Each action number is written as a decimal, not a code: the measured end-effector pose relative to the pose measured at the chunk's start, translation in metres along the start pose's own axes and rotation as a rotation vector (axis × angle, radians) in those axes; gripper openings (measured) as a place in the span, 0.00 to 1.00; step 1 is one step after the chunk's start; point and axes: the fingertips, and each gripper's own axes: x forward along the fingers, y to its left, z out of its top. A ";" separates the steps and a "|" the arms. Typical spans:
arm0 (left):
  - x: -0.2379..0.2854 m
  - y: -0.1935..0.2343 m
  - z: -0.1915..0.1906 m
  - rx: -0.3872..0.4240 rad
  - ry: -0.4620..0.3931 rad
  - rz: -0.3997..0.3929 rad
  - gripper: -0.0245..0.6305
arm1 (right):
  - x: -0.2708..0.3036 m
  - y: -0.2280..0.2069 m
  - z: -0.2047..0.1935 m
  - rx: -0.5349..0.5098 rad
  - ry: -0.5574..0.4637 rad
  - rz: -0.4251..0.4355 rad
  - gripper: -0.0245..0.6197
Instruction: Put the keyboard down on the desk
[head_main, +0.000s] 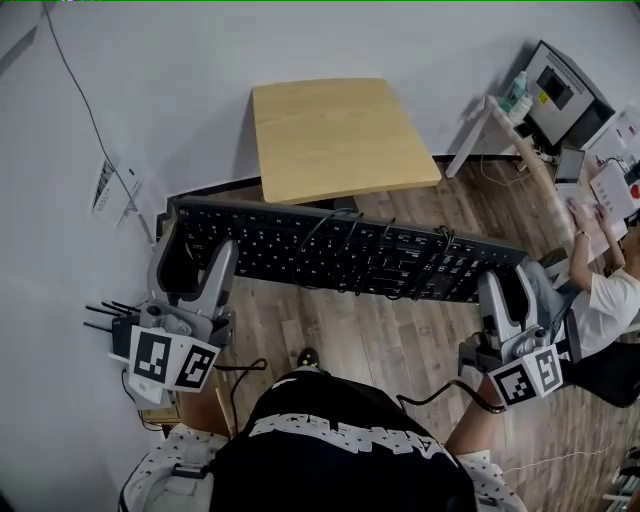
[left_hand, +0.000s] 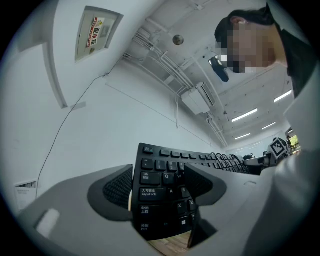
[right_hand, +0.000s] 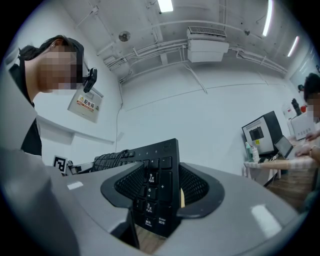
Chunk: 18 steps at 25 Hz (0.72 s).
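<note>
A long black keyboard (head_main: 340, 250) hangs in the air above the wooden floor, in front of a small light-wood desk (head_main: 335, 135). Its cable is wound in loops around its middle (head_main: 350, 240). My left gripper (head_main: 195, 262) is shut on the keyboard's left end (left_hand: 160, 192), near the Caps Lock and Shift keys. My right gripper (head_main: 503, 290) is shut on the right end, over the number pad (right_hand: 155, 192). The keyboard sits slightly tilted, its right end nearer me. The desk top is bare.
A white wall (head_main: 150, 90) runs behind and to the left of the desk. A router with antennas (head_main: 115, 325) lies on the floor at the left. At the right a seated person (head_main: 610, 300) works at another desk with a monitor (head_main: 565, 90).
</note>
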 end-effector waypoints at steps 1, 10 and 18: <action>0.000 0.000 0.000 0.005 -0.001 0.000 0.50 | 0.000 -0.001 -0.001 0.003 -0.004 0.002 0.40; -0.002 -0.003 0.004 0.037 -0.005 0.010 0.50 | 0.004 -0.005 -0.007 0.028 -0.019 0.019 0.40; 0.001 -0.001 0.002 0.011 0.018 0.004 0.50 | 0.002 -0.002 -0.004 0.031 0.008 -0.002 0.40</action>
